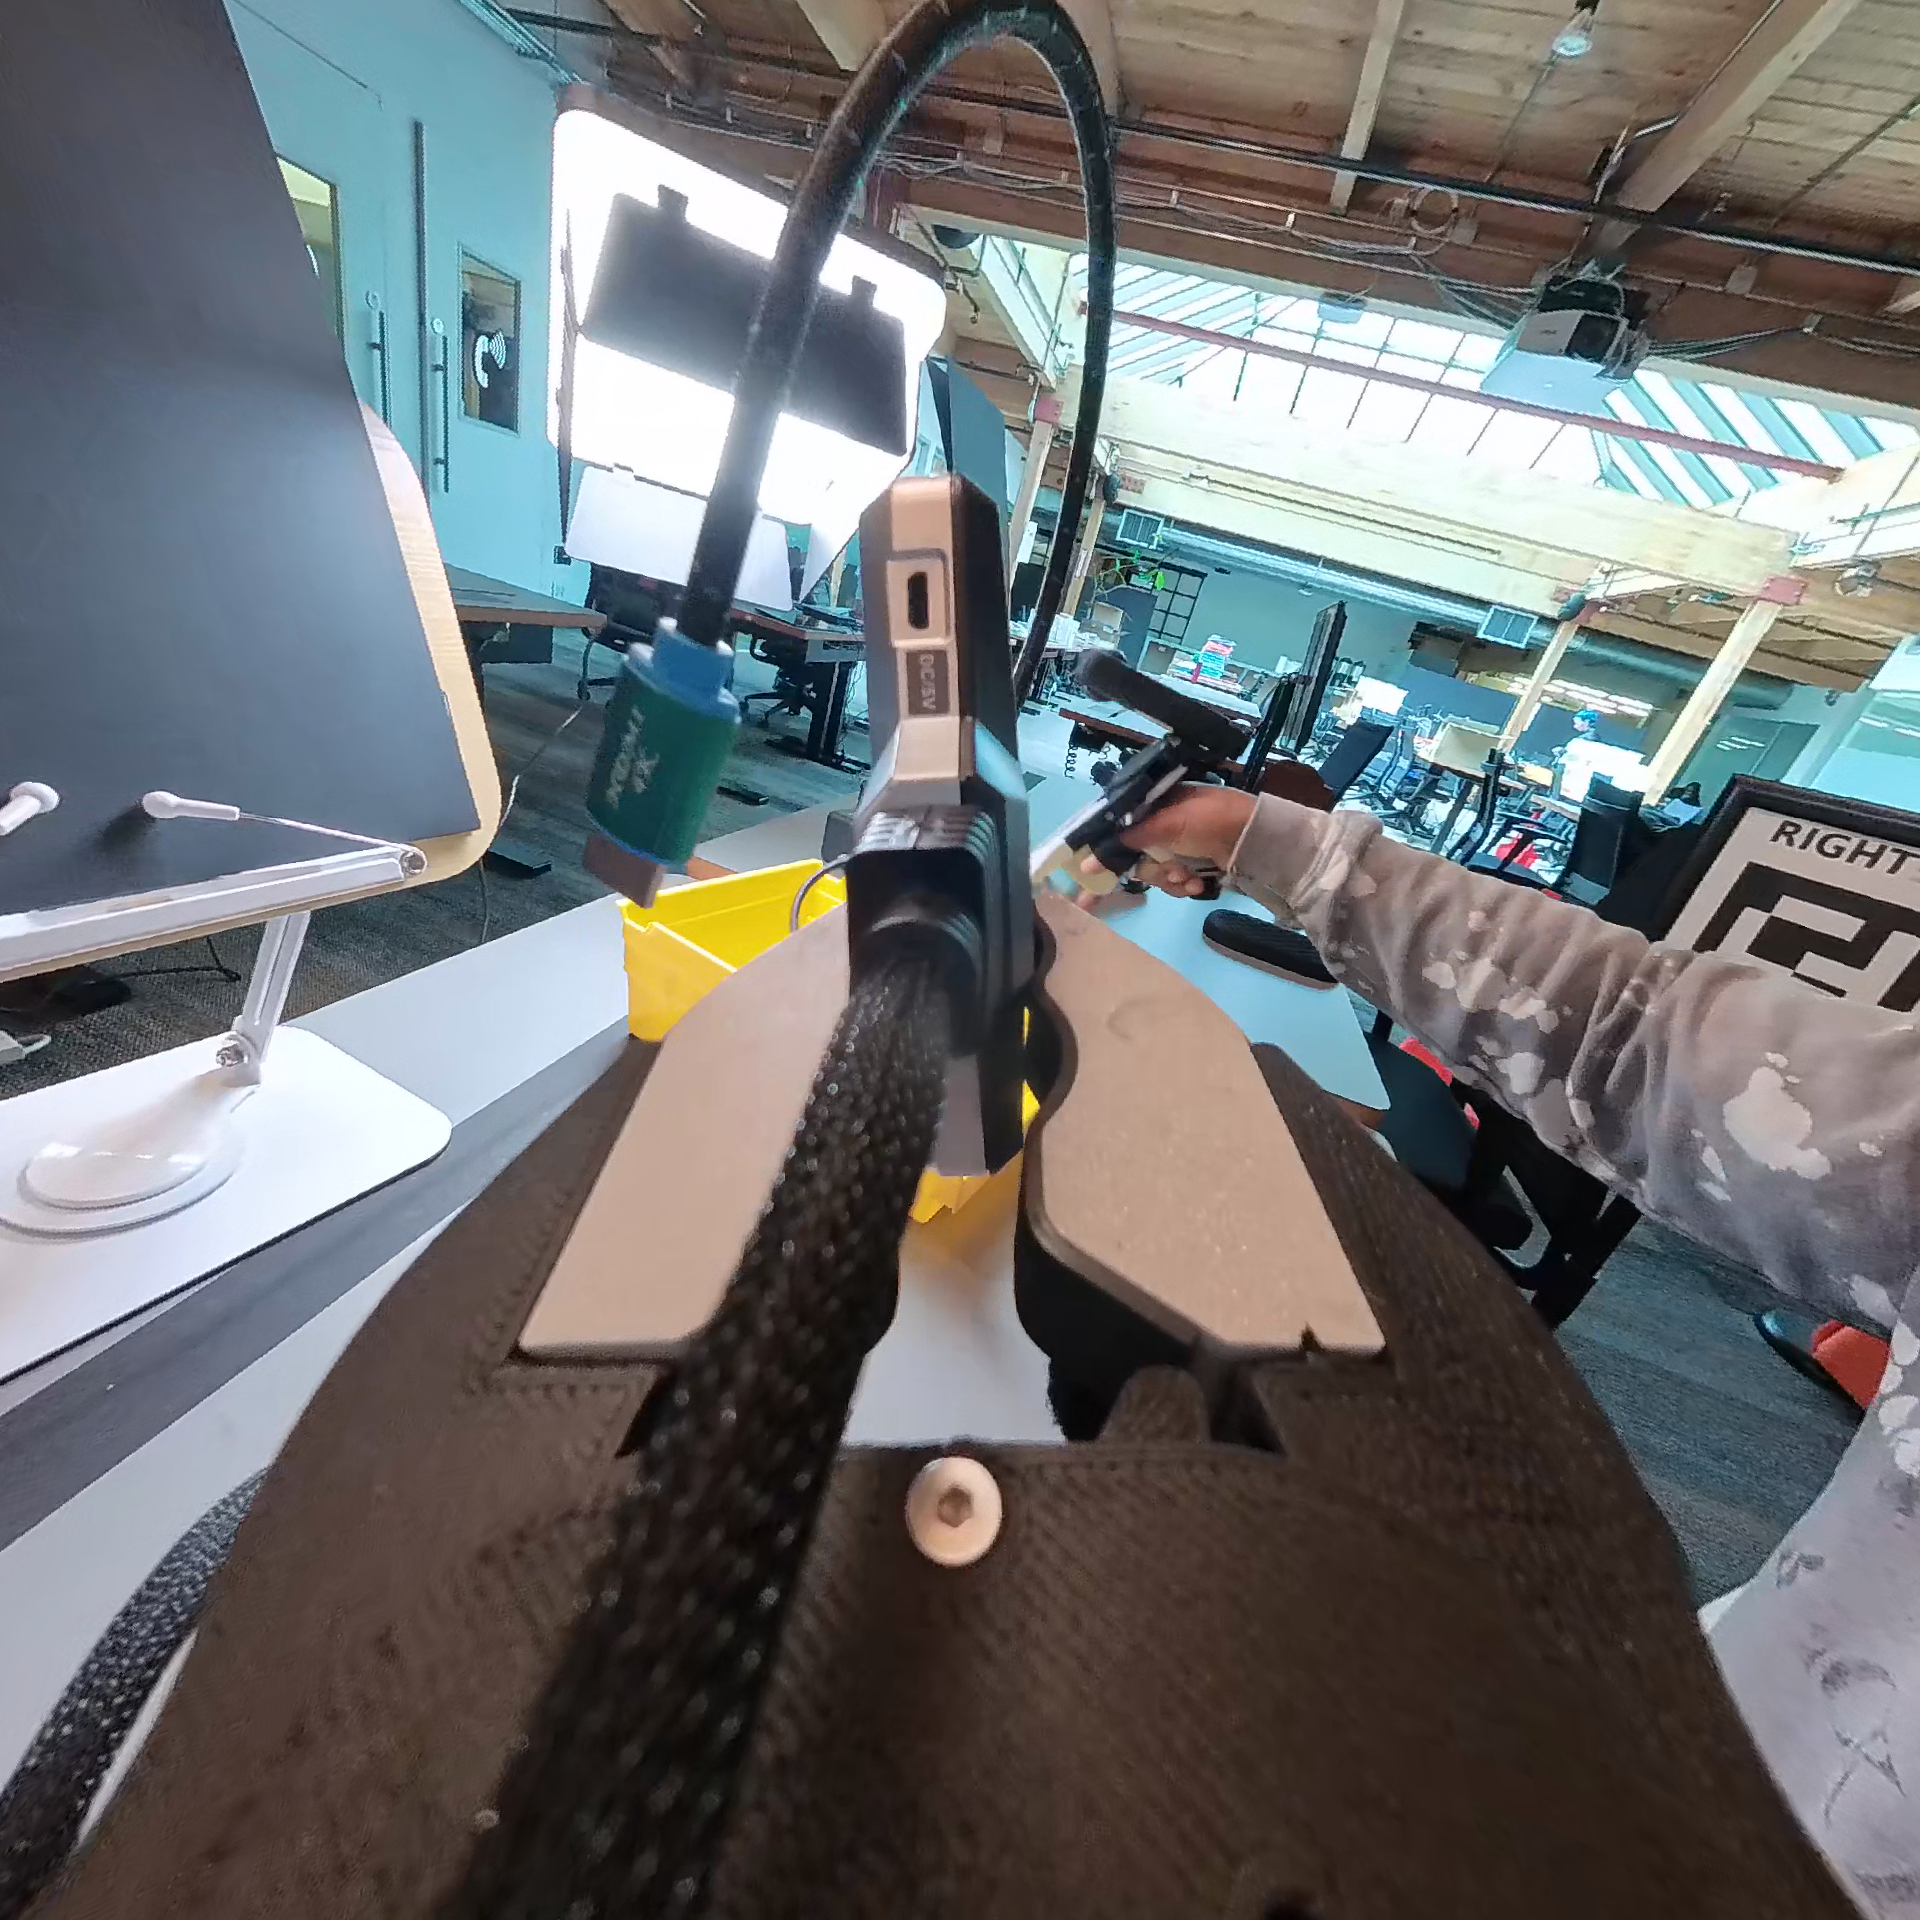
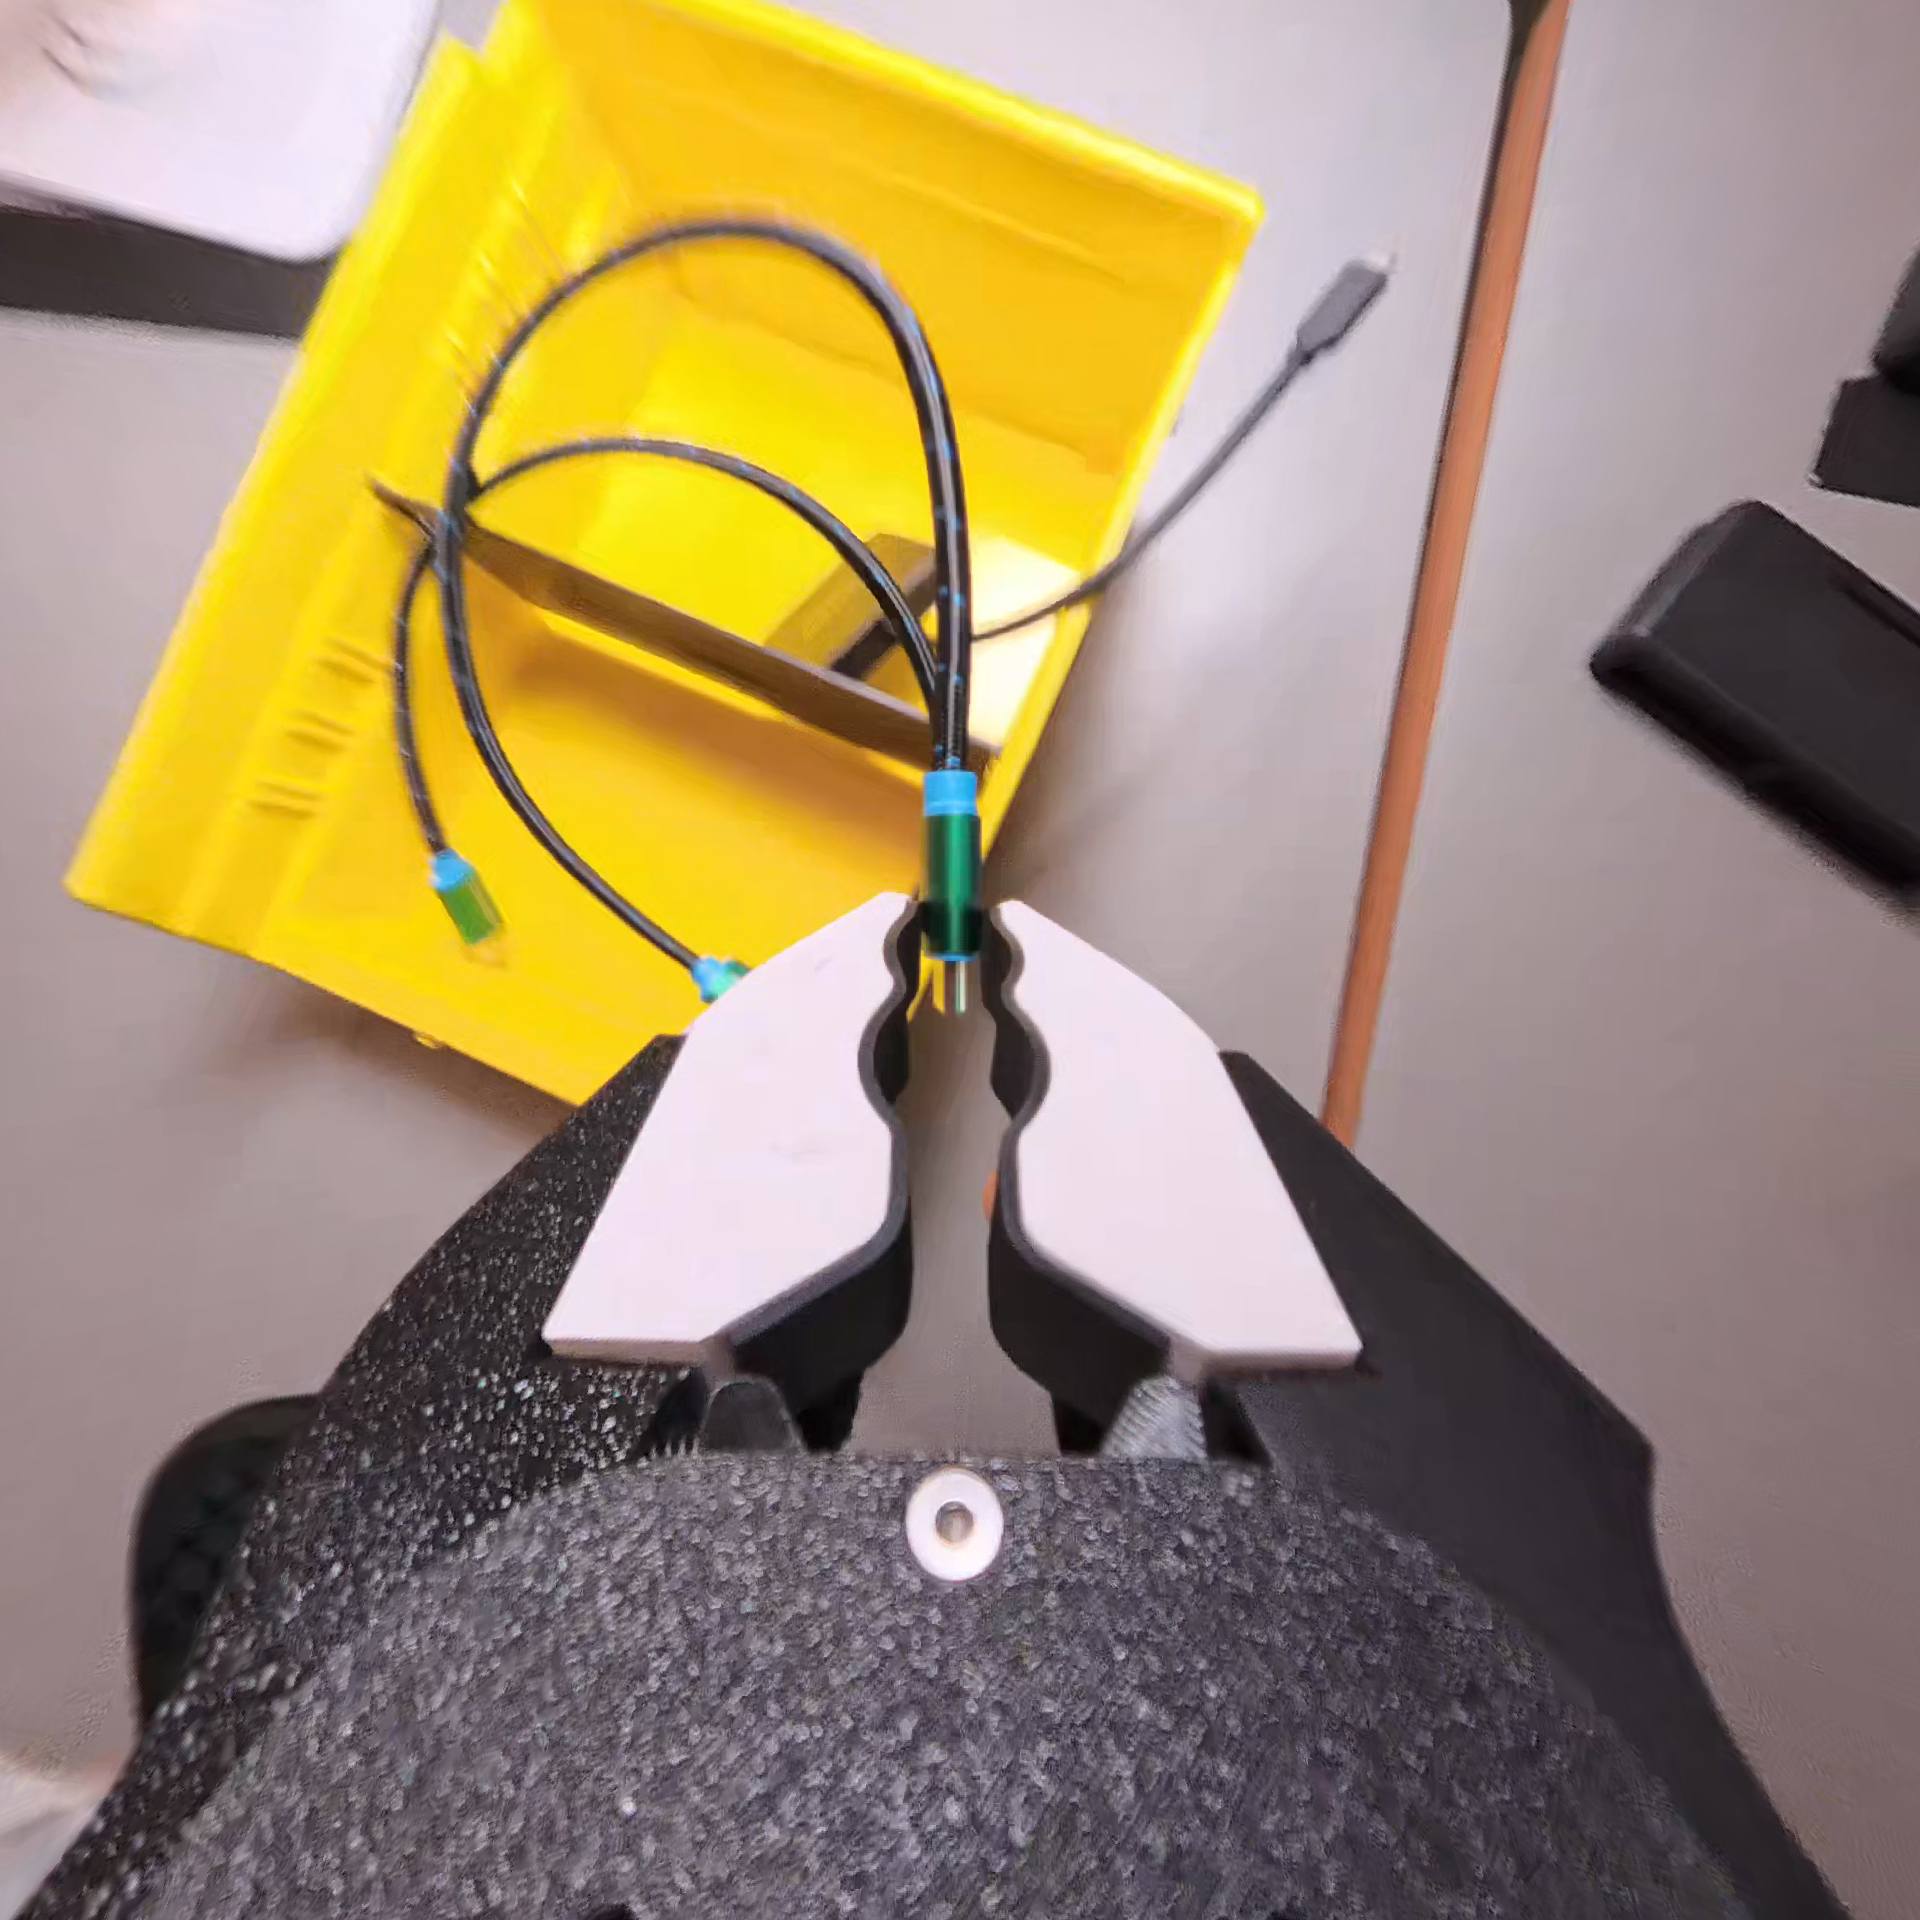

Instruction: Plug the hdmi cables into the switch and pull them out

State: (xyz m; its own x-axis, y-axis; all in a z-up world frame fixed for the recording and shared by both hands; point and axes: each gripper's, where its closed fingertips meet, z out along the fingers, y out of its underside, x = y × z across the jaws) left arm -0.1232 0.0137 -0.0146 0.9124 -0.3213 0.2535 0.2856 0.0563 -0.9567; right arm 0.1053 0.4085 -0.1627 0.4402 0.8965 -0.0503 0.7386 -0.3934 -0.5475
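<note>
In the left wrist view my left gripper [image 1: 951,935] is shut on the grey and black HDMI switch [image 1: 940,707] and holds it upright in the air. A thick braided cable [image 1: 821,1195] is plugged into the switch's near end and runs back toward the camera. Another braided cable arcs overhead, and its green HDMI plug [image 1: 660,769] with a blue collar hangs free to the left of the switch. In the right wrist view my right gripper [image 2: 951,935] is shut on a green HDMI plug [image 2: 948,883] above the yellow bin [image 2: 1039,208]. Two more green plugs [image 2: 468,904] hang loose. The right gripper also shows farther off in the left wrist view [image 1: 1070,862].
A black divider [image 2: 675,634] crosses the bin. A thin black cable with a small plug [image 2: 1340,312] lies on the grey table. Black blocks [image 2: 1766,675] sit beyond the wooden table edge [image 2: 1434,623]. A white stand [image 1: 208,1122] is at left, a framed sign [image 1: 1808,894] at right.
</note>
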